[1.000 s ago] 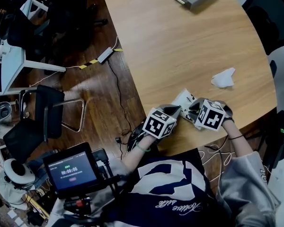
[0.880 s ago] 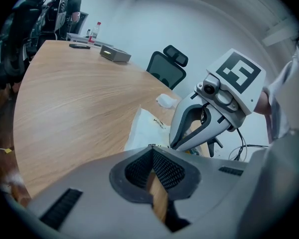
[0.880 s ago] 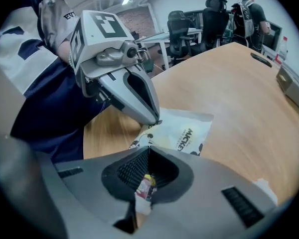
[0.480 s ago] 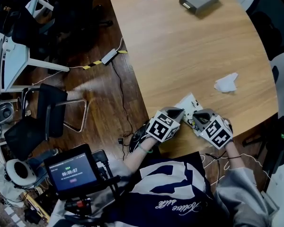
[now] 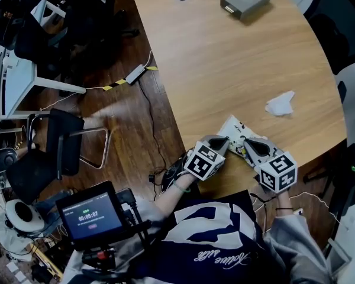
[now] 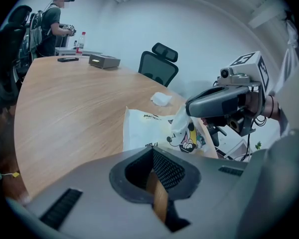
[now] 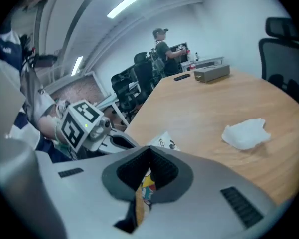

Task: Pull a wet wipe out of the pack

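Monitor screen [image 5: 90, 219], lower left of head view: timer read 00:00:07. Wet wipe pack [image 6: 149, 131]: cartoon mouse picture, dark lettering too small to read. Shirt [image 5: 216, 232]: white cursive script, not legible. Cubes of left gripper [image 5: 220, 141] and right gripper [image 5: 246, 142]: black-and-white square markers, no letters.

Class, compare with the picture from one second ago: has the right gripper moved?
Yes. The right gripper has drawn back toward the person and the near edge of the table, farther from the crumpled wipe.
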A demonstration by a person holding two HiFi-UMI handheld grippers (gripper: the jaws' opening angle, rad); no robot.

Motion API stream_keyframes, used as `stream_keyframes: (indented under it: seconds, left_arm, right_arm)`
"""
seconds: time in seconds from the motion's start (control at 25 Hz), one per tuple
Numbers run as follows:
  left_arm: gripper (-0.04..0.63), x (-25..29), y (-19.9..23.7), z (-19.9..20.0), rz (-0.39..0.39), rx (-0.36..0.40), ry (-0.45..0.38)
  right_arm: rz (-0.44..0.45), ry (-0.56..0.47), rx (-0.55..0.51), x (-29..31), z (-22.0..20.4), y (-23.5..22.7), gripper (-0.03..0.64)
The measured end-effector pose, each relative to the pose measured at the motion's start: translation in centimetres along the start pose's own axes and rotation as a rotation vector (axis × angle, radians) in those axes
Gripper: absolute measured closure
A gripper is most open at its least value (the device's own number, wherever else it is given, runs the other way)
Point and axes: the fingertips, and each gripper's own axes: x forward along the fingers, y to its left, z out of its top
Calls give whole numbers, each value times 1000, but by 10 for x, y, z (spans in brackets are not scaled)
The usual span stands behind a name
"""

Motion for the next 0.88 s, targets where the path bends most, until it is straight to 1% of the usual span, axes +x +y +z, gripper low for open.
stream_keyframes:
  seconds: [0.08, 0.2, 0.24, 0.28, 0.36, 0.4, 0.44, 0.48, 0.56, 0.64, 0.76, 0.88]
  left_arm:
    - [592, 1, 0, 1, 5, 16, -4]
    - [592, 2, -1, -1, 6, 34, 3]
    - [592, 2, -2, -2, 7, 40, 4]
    - [592, 2, -3, -3, 9, 48, 5]
    - [592, 4, -6, -3, 14, 77, 5]
    - [592, 5, -6, -3, 17, 92, 0]
    - [592, 6, -7, -3, 20, 102, -7]
    - [592, 7, -6, -3, 22, 104, -12]
    - [592, 7, -6, -4, 21, 97, -11]
    - [592, 6, -7, -4, 9, 87, -2]
    - [592, 4, -8, -3, -19, 97, 4]
    - [592, -1, -10, -1, -30, 120, 8]
  right_arm:
    - [26, -55, 96, -3, 4, 1, 618]
    - [57, -113, 190, -8, 3, 7, 618]
    - [79, -146, 224, -12, 6, 10, 618]
    - [113, -198, 269, -18, 12, 14, 618]
    - [193, -334, 381, -35, 36, 20, 618]
    - [218, -386, 423, -43, 48, 21, 618]
    - [224, -415, 436, -49, 57, 21, 618]
    - [214, -422, 421, -53, 62, 21, 618]
    - [176, -398, 355, -56, 64, 20, 618]
    - [142, -369, 313, -55, 59, 17, 618]
    - [91, -351, 296, -57, 50, 15, 618]
    - [38, -346, 295, -59, 41, 15, 618]
